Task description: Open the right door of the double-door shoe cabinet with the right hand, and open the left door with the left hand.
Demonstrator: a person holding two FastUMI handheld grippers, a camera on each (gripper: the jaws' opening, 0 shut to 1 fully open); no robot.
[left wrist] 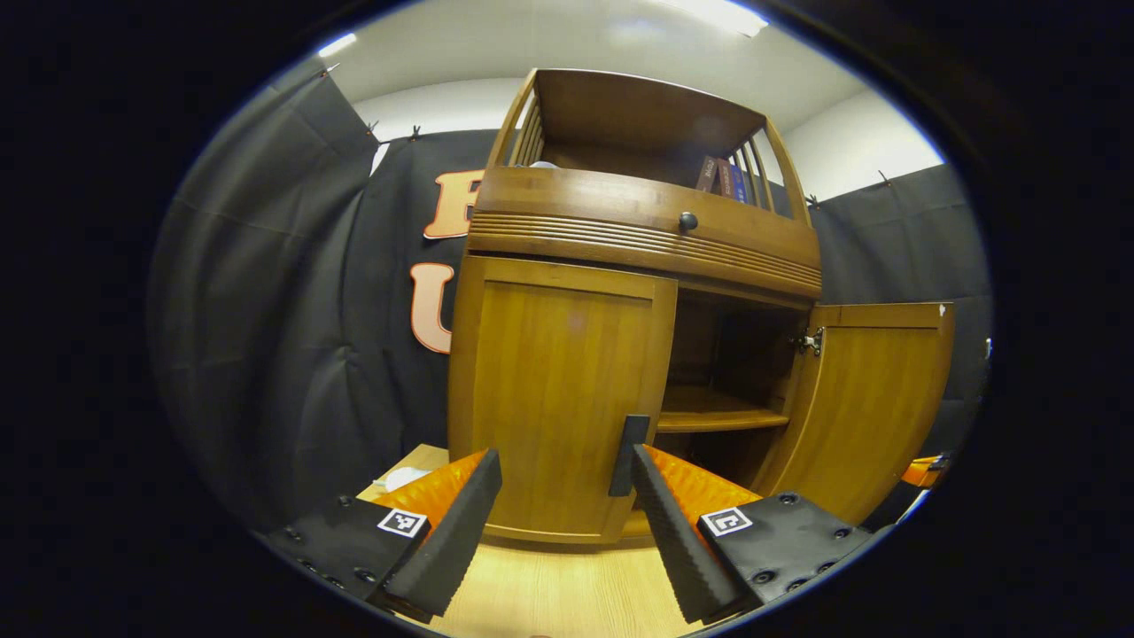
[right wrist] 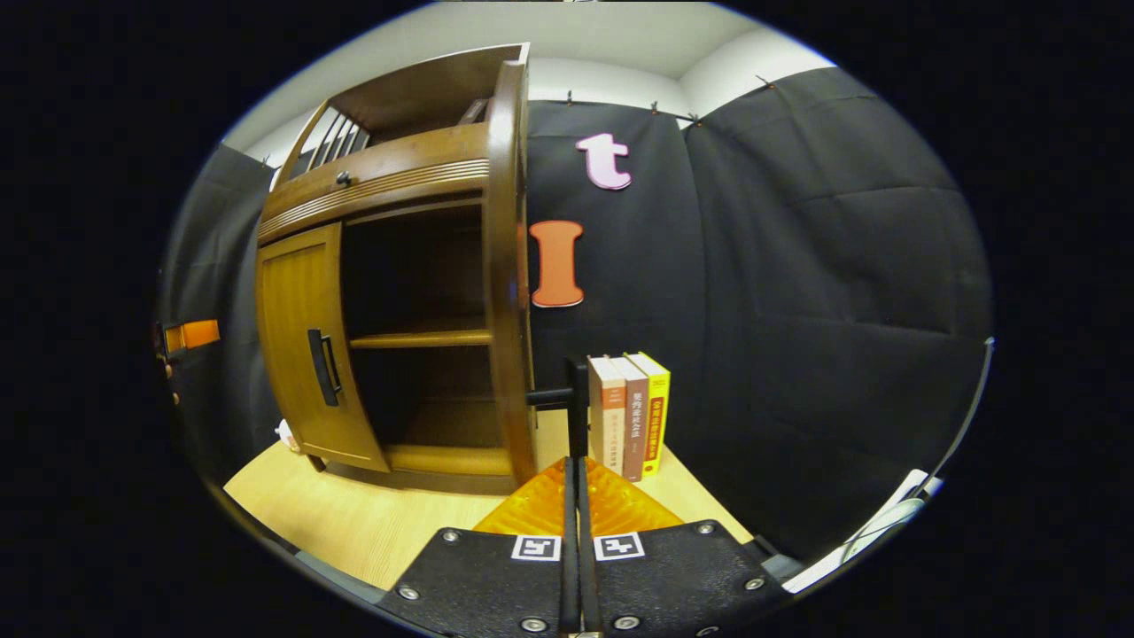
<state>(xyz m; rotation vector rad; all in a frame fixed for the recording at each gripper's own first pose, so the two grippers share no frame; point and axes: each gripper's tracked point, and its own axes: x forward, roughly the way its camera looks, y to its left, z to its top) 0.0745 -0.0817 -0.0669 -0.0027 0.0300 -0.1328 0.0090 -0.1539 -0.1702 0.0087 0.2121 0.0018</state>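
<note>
**Right door swung open and gripped; left door shut, left gripper wide at its handle**

Nearest in the left gripper view, the left gripper (left wrist: 563, 492) stands with its two ribbed fingers spread wide above a pale, smooth wooden tabletop (left wrist: 567, 589). Its right finger (left wrist: 660, 505) sits just beside the dark vertical bar handle (left wrist: 629, 454) of the left door (left wrist: 558, 399); whether they touch cannot be told. That door, a glossy brown wooden panel with a raised frame, lies closed and flush with the front of the brown wooden double-door shoe cabinet (left wrist: 638, 230). Open tabletop runs between the fingers up to the cabinet's base.

To its right, the right door (left wrist: 873, 399) stands swung outward, hinged at the cabinet's right edge, baring a dark interior with a flat wooden shelf (left wrist: 718, 412). Above the doors runs a curved, grooved band with a small round dark knob (left wrist: 687, 221), and an open top shelf with slatted sides.

In the right gripper view, the right gripper (right wrist: 576, 461) has its fingers pressed together on the thin dark handle (right wrist: 574, 408) of the open door, seen edge-on as a rounded upright wooden edge. Just right of that handle, three upright books (right wrist: 629, 412) stand on the tabletop, close against the door's swing. Black quilted cloth hangs behind, near the table's far and right edges.
</note>
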